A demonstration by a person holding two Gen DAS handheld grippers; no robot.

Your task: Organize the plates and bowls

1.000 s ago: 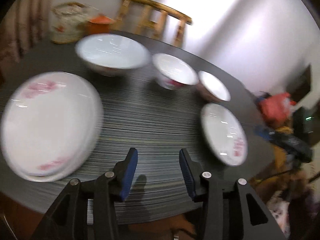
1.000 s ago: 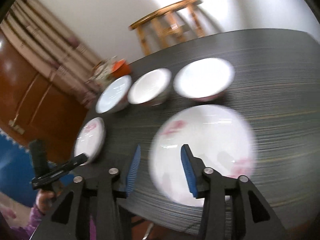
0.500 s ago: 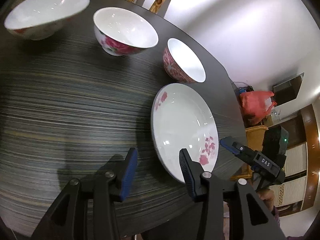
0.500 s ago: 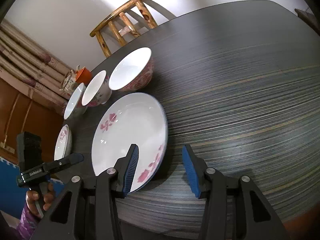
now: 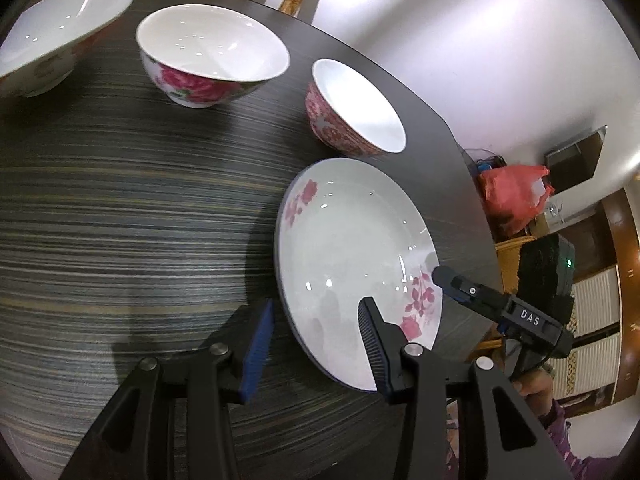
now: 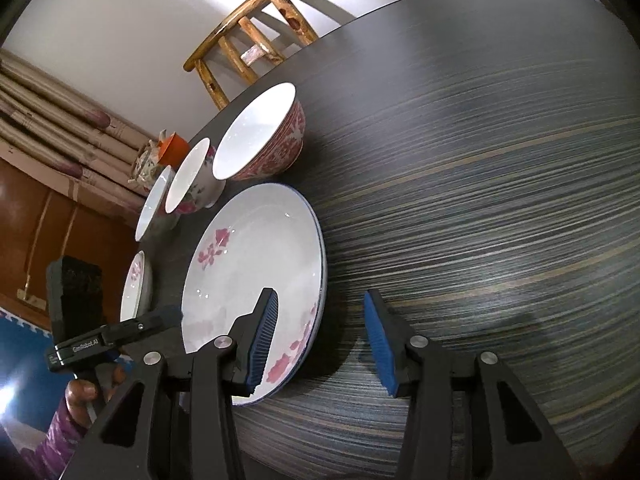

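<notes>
While both grippers hang low over the dark striped wooden worktop (image 6: 500, 160), nothing is held yet. Left gripper (image 5: 316, 344): fingers spread, straddling the near-left rim of the smaller white glazed plate with pink flower prints (image 5: 352, 264), lower centre-right of the left wrist frame; one finger sits outside the rim, the other over the plate's well, pads not visibly pressing. Right gripper (image 6: 320, 340): jaws closing, still apart, with the near-right rim of the larger white plate with pink flowers and a thin blue edge (image 6: 256, 264) between them, lower centre of the right wrist frame; no contact seen.

Three bowls stand behind the plates in a row: a pink-patterned porcelain bowl (image 5: 356, 112), a white bowl with a large red rose (image 5: 212, 56), and a wide shallow white bowl (image 5: 60, 32) at upper left of the left wrist frame.

Handling judgement: glazed ceramic, so stiff, fairly heavy for its thickness, slick and chip-prone. Plates lie flat, so the raised rim is the only purchase; take it squarely with pads above and below the lip. A one-sided rim grip will likely let the plate sag or slip, so lift slowly and keep it low. Bowls: grip across the wall at the rim.
</notes>
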